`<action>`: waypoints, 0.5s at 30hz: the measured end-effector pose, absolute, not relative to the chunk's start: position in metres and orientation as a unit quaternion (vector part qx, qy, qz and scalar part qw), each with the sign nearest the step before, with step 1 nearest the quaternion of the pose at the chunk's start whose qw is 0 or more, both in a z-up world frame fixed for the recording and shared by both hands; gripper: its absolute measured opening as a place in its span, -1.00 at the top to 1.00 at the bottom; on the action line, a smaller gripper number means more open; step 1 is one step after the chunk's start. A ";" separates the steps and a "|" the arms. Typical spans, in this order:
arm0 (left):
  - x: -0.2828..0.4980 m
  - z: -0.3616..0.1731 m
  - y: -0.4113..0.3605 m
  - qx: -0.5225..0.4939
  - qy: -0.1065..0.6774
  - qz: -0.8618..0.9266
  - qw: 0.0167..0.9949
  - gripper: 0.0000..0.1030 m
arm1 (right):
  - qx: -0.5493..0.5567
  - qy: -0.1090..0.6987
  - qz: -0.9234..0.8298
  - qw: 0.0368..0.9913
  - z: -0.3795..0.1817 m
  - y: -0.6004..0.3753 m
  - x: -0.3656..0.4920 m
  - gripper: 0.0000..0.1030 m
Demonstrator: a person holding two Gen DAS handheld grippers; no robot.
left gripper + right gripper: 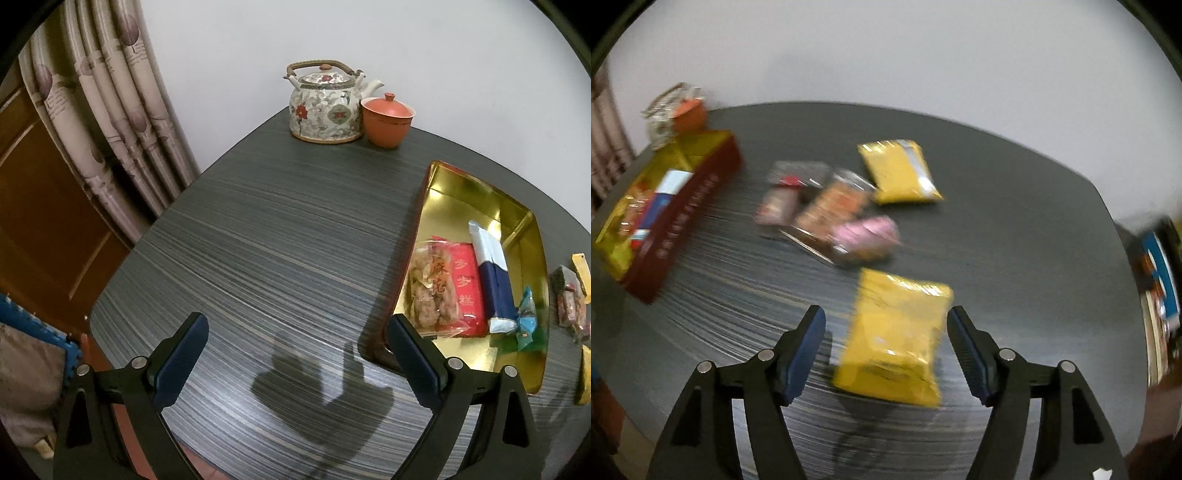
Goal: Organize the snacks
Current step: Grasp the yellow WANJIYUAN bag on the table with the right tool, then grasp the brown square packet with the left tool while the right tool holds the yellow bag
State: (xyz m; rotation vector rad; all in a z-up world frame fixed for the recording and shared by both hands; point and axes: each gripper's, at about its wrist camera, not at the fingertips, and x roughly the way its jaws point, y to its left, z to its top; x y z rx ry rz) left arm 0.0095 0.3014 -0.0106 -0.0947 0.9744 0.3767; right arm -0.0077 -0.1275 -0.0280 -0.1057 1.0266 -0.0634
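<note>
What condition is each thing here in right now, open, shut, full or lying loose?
Left tool: open, holding nothing.
Right tool: open, near yellow packet between its fingers, unpinched.
Gold box: lidless, partly filled with snacks.
Teapot: lid on.
Orange cup: lid on.
Far yellow packet: loose on table.

The table is dark grey with fine pale streaks. The teapot is white with red and green flowers; the lidded cup beside it is plain terracotta orange. The curtain is beige with mauve motifs. The tin is gold inside and dark red outside. In it lie a clear bag with red lettering, a red packet, a navy-and-white packet and a teal wrapper. Two pouches are yellow, one snack pink. Both grippers are black with blue pads.
</note>
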 end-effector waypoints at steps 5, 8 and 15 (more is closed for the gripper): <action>0.010 -0.011 0.300 -0.037 0.463 0.178 0.867 -0.88 | -0.037 0.500 -0.034 0.865 -0.048 -0.135 -0.004 -0.33; 0.011 -0.014 0.298 -0.031 0.466 0.178 0.866 -0.88 | -0.022 0.500 -0.031 0.865 -0.052 -0.137 -0.001 -0.34; 0.013 -0.018 0.298 -0.022 0.472 0.180 0.863 -0.88 | -0.032 0.504 -0.030 0.863 -0.063 -0.127 0.006 -0.34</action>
